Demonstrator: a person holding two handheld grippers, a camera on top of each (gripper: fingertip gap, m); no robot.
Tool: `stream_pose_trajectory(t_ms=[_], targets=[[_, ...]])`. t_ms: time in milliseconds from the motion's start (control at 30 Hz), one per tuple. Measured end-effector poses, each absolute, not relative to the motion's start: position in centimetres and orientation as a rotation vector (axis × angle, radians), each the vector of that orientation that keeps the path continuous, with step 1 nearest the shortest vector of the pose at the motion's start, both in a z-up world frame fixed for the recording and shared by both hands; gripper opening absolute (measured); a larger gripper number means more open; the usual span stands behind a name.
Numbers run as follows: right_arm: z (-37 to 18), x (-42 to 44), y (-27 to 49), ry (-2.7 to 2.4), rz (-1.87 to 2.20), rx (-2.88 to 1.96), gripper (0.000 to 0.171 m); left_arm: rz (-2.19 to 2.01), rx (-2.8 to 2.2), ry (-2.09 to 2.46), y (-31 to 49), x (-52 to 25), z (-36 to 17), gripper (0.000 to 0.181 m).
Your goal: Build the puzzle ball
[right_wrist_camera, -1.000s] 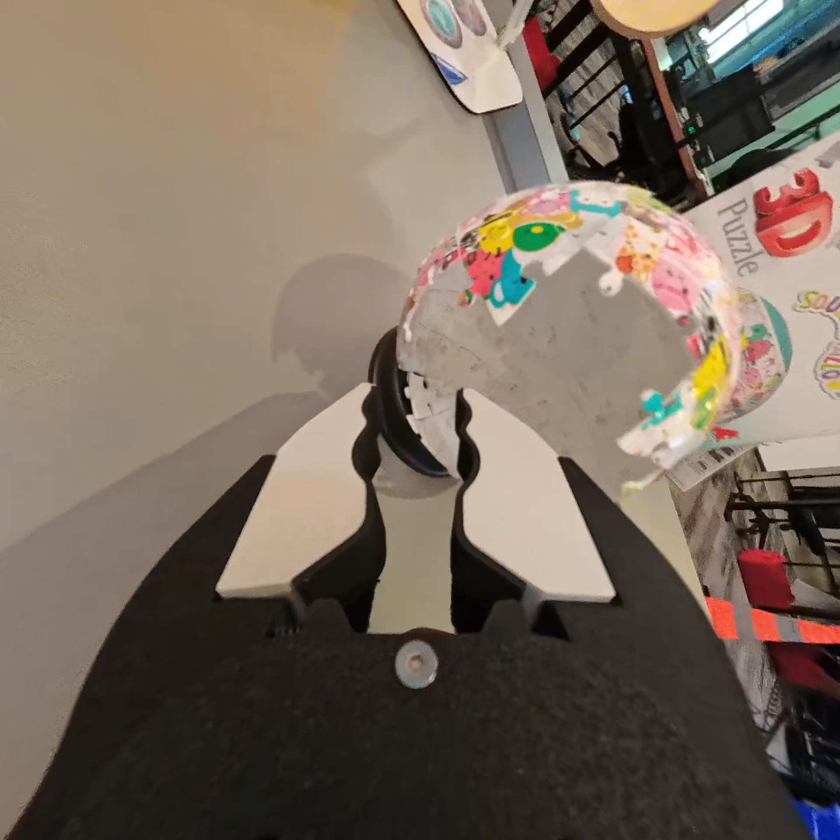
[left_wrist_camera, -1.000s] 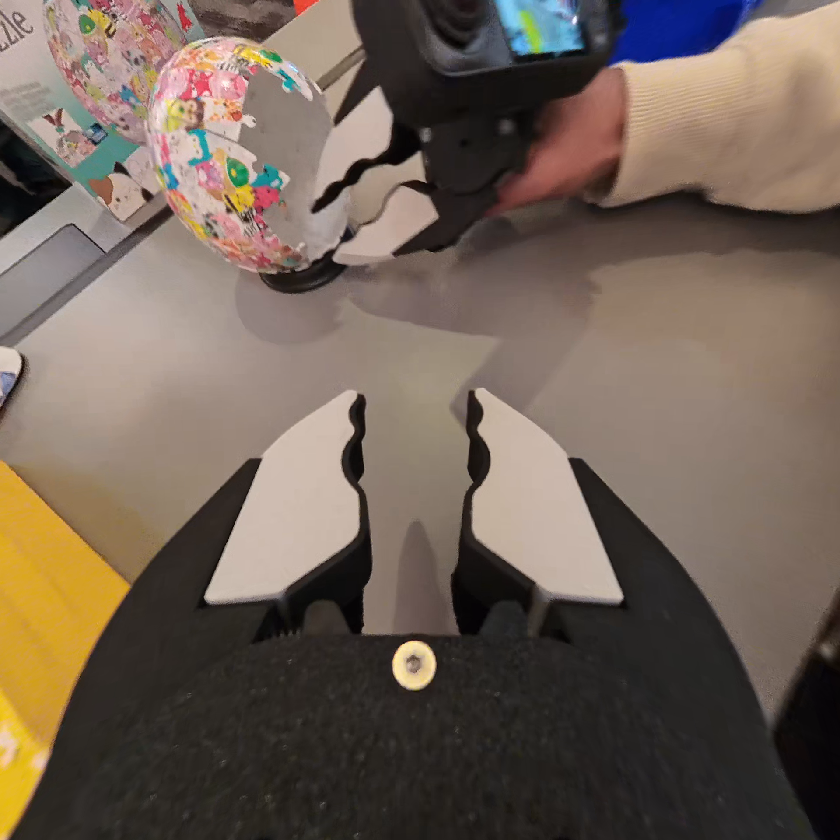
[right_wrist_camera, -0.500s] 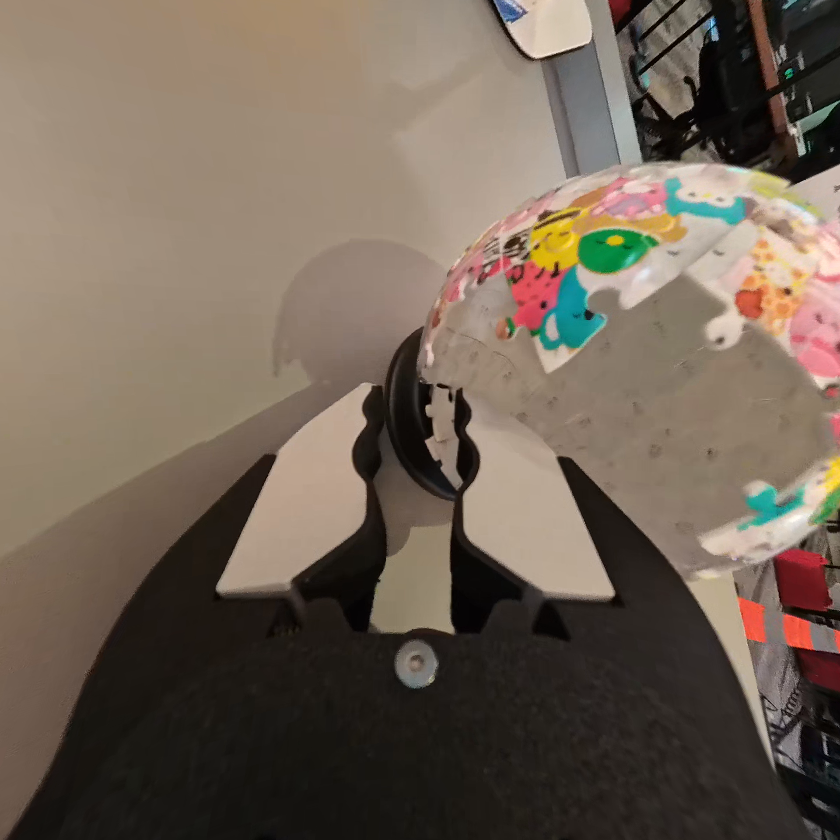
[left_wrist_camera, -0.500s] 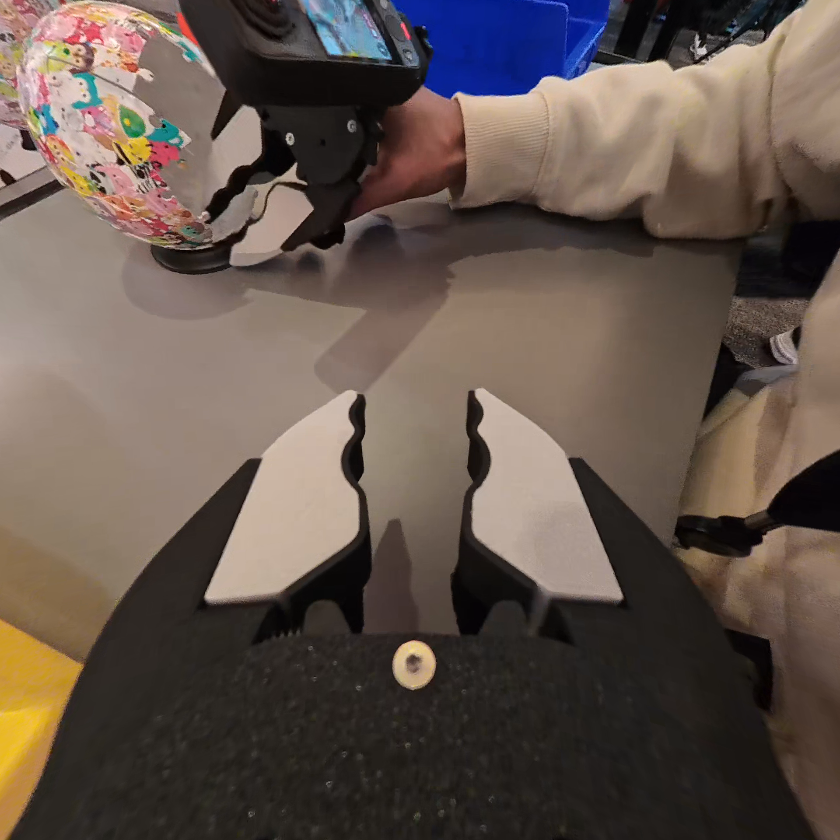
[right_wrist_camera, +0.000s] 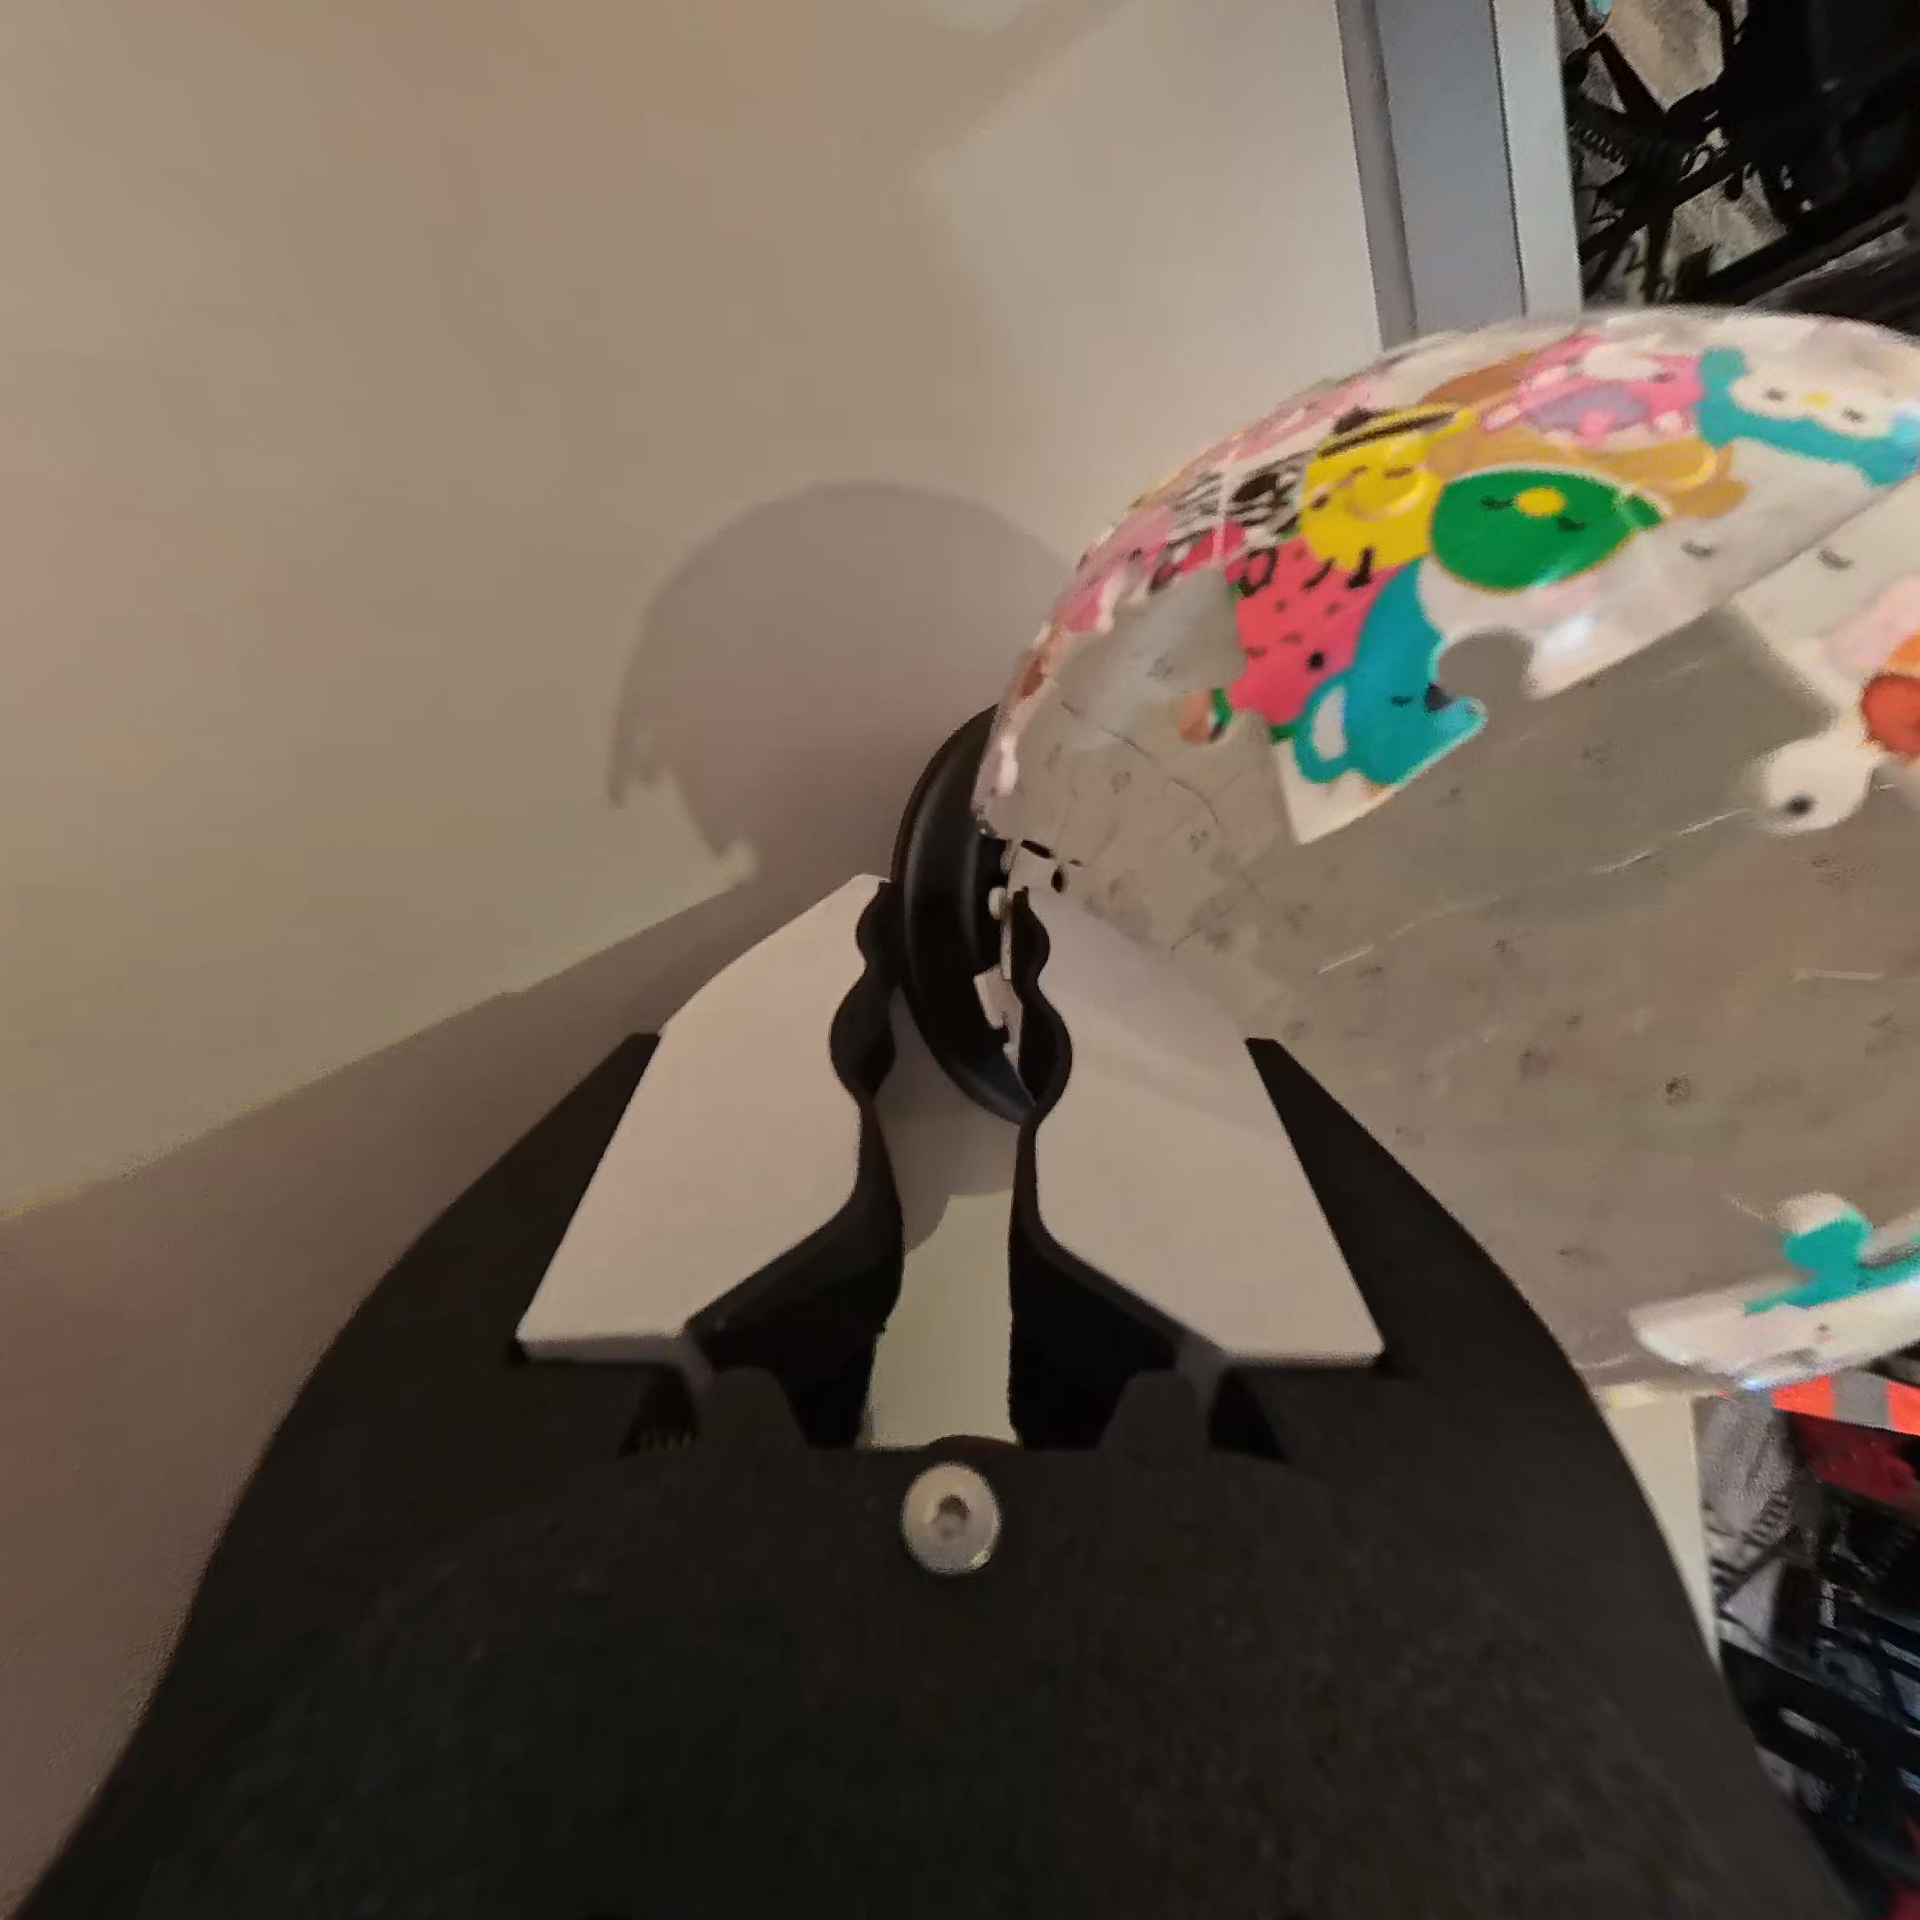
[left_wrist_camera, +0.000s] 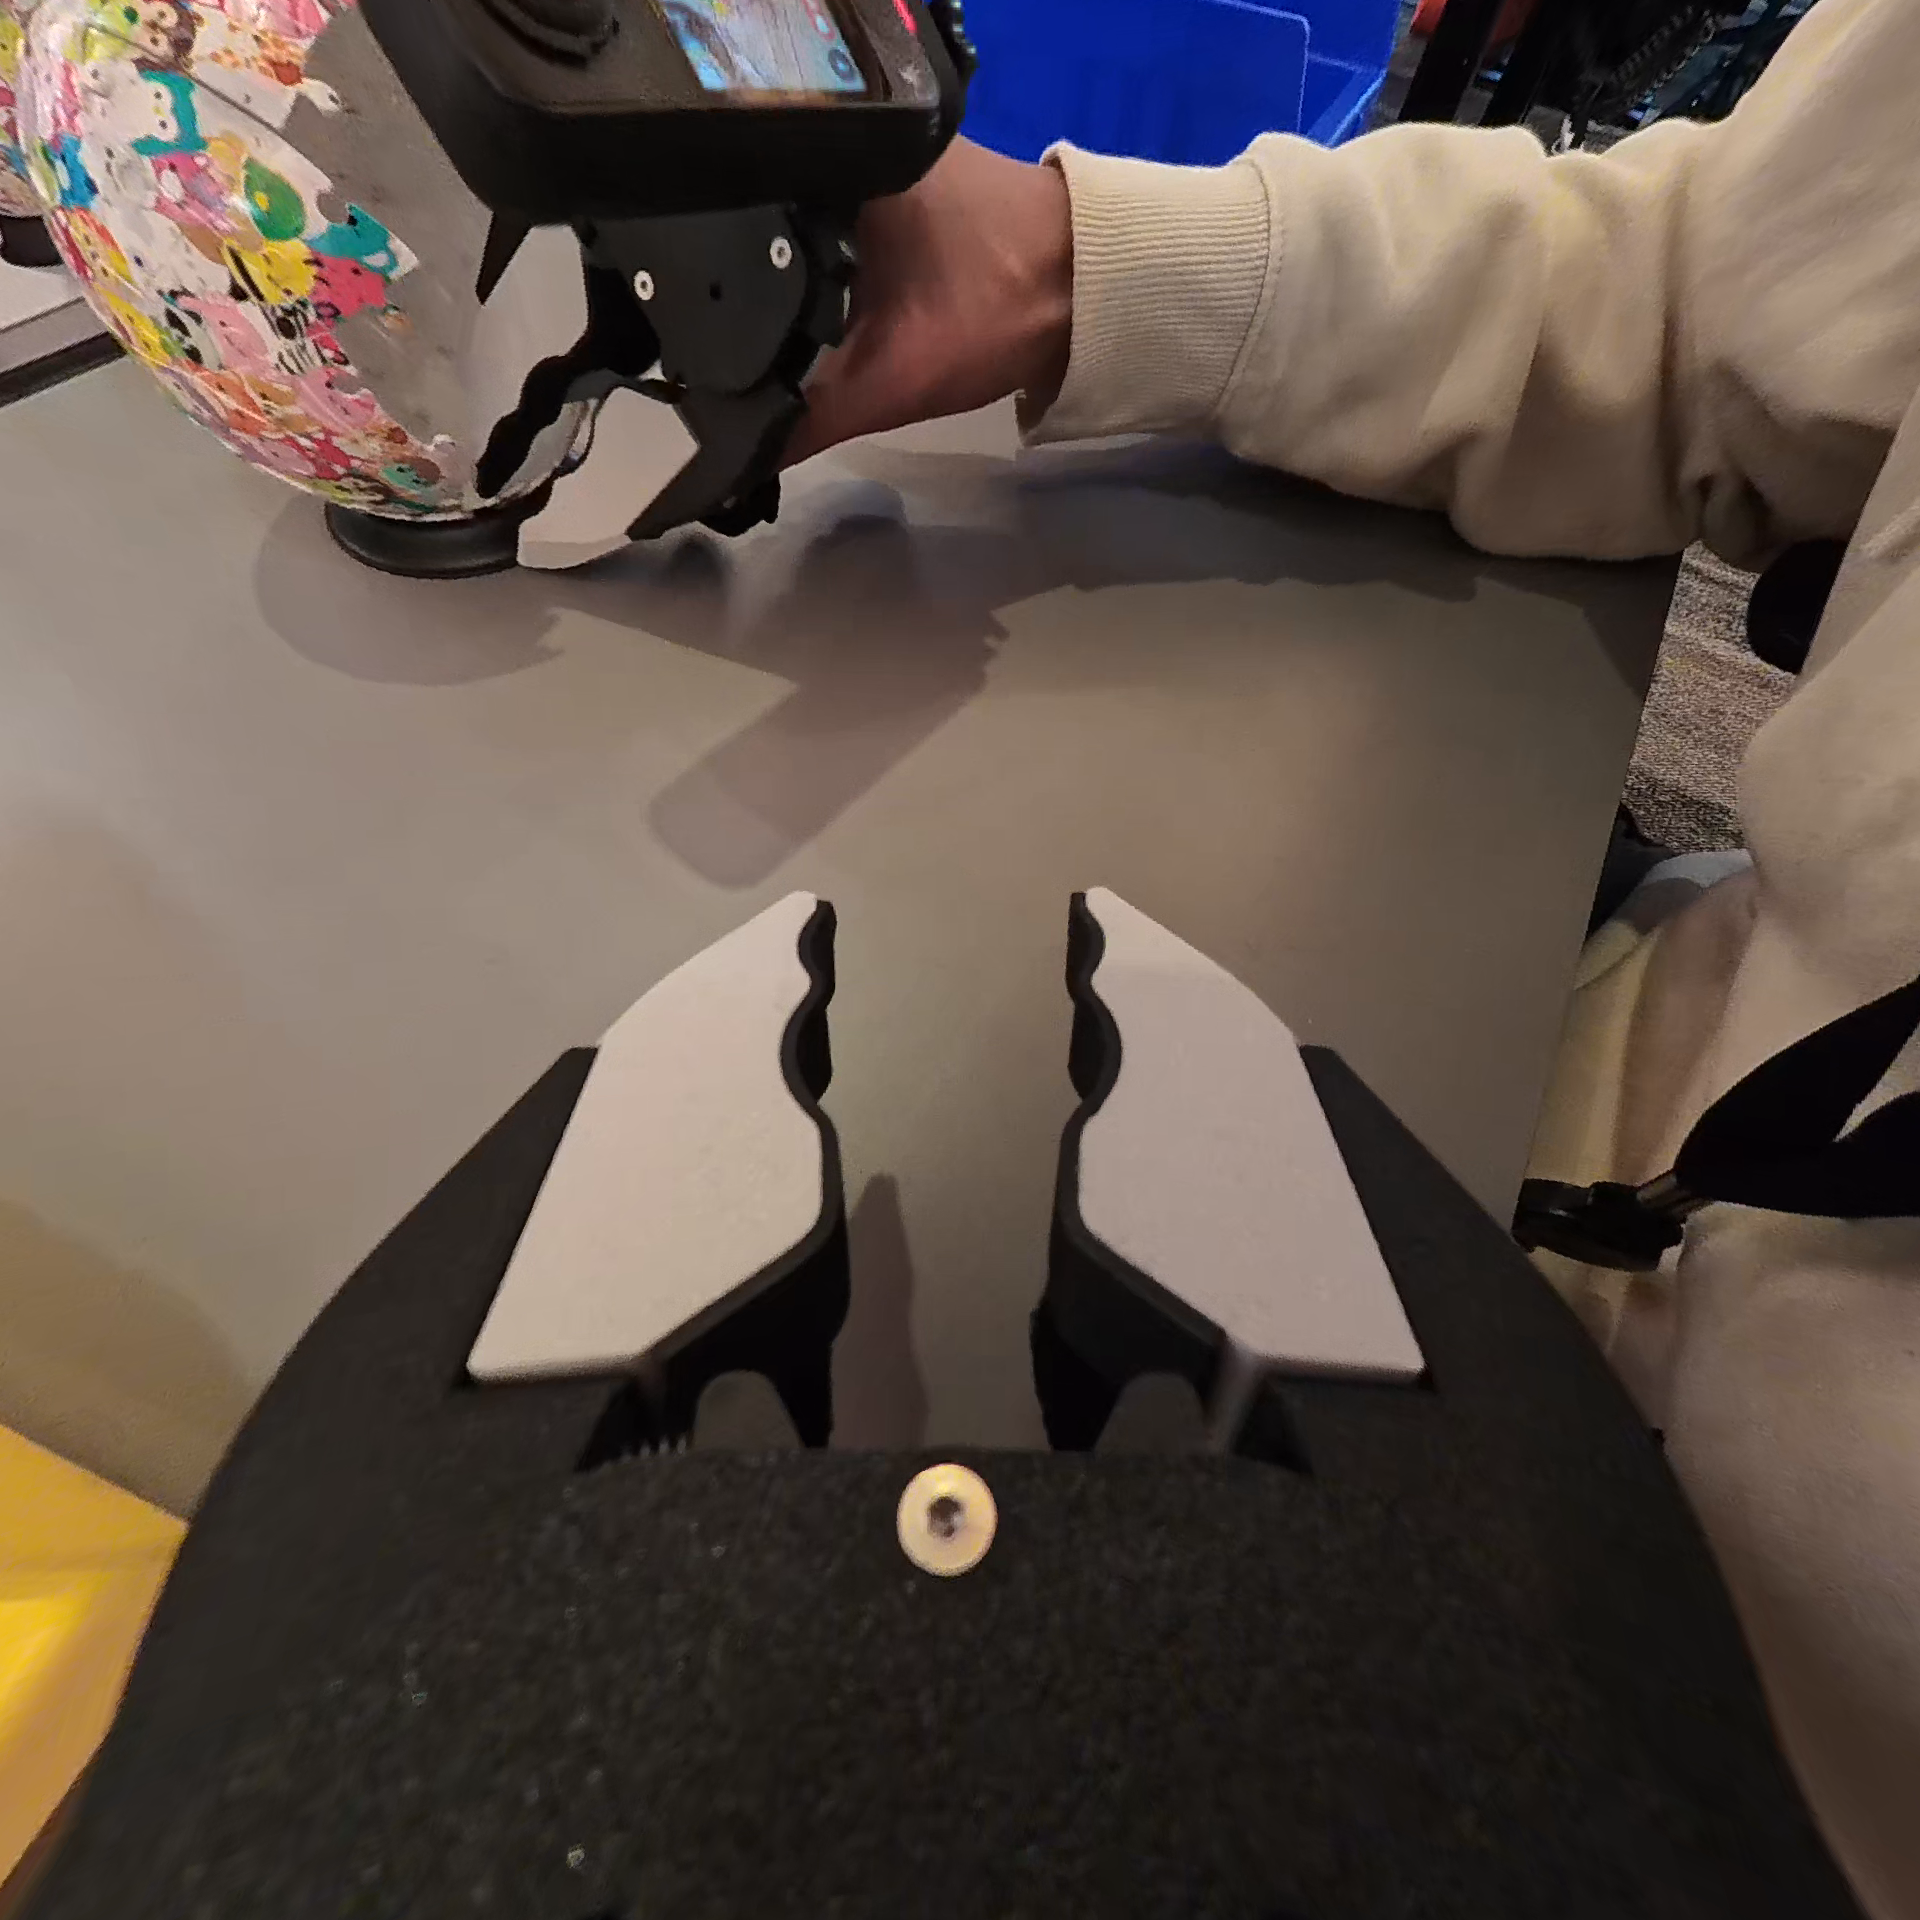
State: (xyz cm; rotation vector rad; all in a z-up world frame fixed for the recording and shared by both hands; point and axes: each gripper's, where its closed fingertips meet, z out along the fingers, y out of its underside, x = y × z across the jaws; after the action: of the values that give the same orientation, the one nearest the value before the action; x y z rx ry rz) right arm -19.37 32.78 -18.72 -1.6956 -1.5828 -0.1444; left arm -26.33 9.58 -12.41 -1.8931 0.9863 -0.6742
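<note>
You are at the fitting step: the half-built puzzle ball point(left_wrist_camera: 223, 260), a glossy shell of bright cartoon-printed pieces with a grey inside, sits on its black ring stand point(left_wrist_camera: 421, 535) on the grey tabletop point(left_wrist_camera: 416, 935), in the upper left of the left wrist frame. Your right tool point(right_wrist_camera: 951, 920) has its tips at the ball's ragged lower edge beside the stand, fingers narrowed with a gap; I cannot tell whether they pinch a piece. Your right hand point(left_wrist_camera: 935, 301), cream sleeve behind, tips it downward. Your left tool point(left_wrist_camera: 948, 920) hangs released and empty over bare tabletop, well apart. Next likely calls for steadying the ball.
</note>
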Motion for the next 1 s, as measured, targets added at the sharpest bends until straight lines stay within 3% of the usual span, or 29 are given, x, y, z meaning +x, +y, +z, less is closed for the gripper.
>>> stream_pose_trajectory(t_ms=[233,700,1000], targets=[[-18.1,-19.5,32.7,-1.593,-0.207,-1.619,0.005,-0.697,-1.890,0.982,9.4,-26.1,-12.2,0.042],[-17.0,-19.8,32.2,-1.566,-0.161,-1.599,0.002,-0.702,-1.889,0.968,9.4,-26.4,-12.0,0.042],[-16.7,-20.1,32.0,-1.515,0.070,-1.658,0.002,-0.723,-1.887,0.959,9.3,-26.3,-11.9,0.042]])
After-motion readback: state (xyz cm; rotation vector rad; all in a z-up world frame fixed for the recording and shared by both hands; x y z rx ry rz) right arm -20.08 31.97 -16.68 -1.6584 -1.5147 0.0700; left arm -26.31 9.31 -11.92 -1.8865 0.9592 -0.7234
